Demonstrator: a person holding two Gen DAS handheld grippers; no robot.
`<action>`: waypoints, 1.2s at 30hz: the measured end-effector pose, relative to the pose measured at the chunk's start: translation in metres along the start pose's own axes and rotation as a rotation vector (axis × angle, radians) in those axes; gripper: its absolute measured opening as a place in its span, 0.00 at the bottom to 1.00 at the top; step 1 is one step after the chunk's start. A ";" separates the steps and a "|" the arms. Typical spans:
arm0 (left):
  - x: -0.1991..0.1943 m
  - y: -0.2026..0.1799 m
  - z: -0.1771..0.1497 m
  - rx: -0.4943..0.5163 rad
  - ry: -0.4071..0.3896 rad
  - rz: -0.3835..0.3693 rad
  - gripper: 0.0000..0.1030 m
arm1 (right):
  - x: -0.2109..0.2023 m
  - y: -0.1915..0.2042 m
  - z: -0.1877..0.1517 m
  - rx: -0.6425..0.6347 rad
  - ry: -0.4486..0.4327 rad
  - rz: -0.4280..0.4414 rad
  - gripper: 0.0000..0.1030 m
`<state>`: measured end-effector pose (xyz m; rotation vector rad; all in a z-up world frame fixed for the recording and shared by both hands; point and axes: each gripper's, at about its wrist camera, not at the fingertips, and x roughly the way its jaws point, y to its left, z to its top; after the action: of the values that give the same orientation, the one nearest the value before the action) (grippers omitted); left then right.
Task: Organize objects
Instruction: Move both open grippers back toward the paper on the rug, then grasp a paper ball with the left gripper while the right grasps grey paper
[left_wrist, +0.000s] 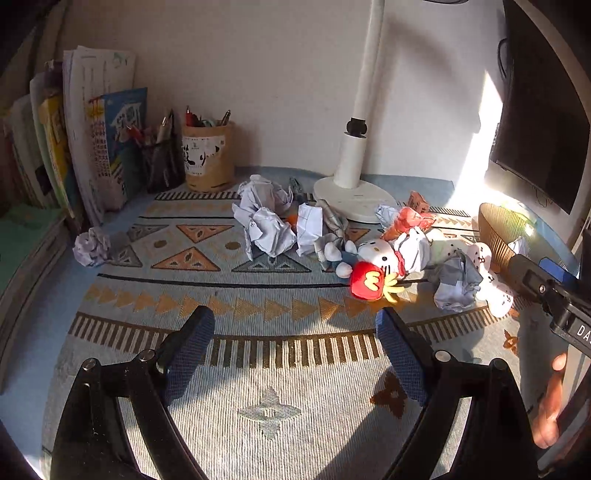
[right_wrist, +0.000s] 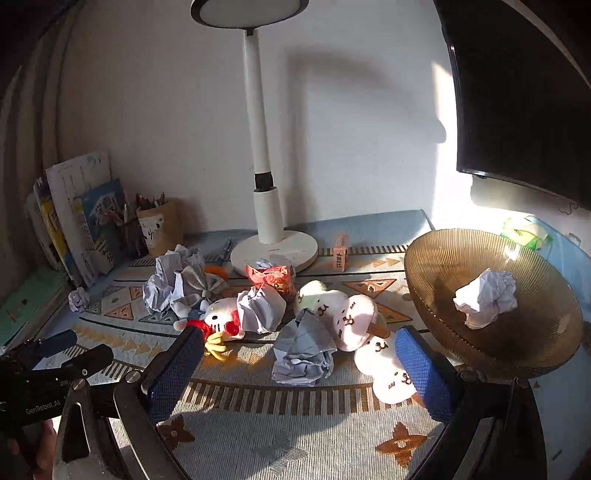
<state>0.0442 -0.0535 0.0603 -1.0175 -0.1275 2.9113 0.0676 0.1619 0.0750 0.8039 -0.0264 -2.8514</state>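
Crumpled paper balls and plush toys lie in a heap on the patterned mat. A white cat plush with a red fries toy lies mid-heap; it also shows in the right wrist view. White spotted plushes and a paper ball lie nearer my right gripper, which is open and empty just before them. A brown ribbed bowl at right holds one paper ball. My left gripper is open and empty over bare mat, short of the heap.
A white desk lamp stands behind the heap. Books and pen holders line the back left. A lone paper ball lies at left. A dark monitor hangs at right. A small orange box stands by the lamp base.
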 end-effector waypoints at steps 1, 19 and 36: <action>0.006 0.004 -0.002 -0.012 -0.002 0.001 0.86 | 0.008 0.001 -0.005 0.004 0.025 0.004 1.00; 0.042 0.038 0.041 -0.181 0.223 -0.244 0.86 | 0.075 -0.015 -0.010 0.074 0.284 -0.005 0.80; 0.146 0.047 0.066 -0.161 0.212 -0.092 0.58 | 0.101 -0.003 0.000 0.052 0.272 -0.023 0.47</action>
<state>-0.1118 -0.0927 0.0172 -1.2998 -0.3919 2.7257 -0.0173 0.1468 0.0225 1.2021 -0.0549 -2.7458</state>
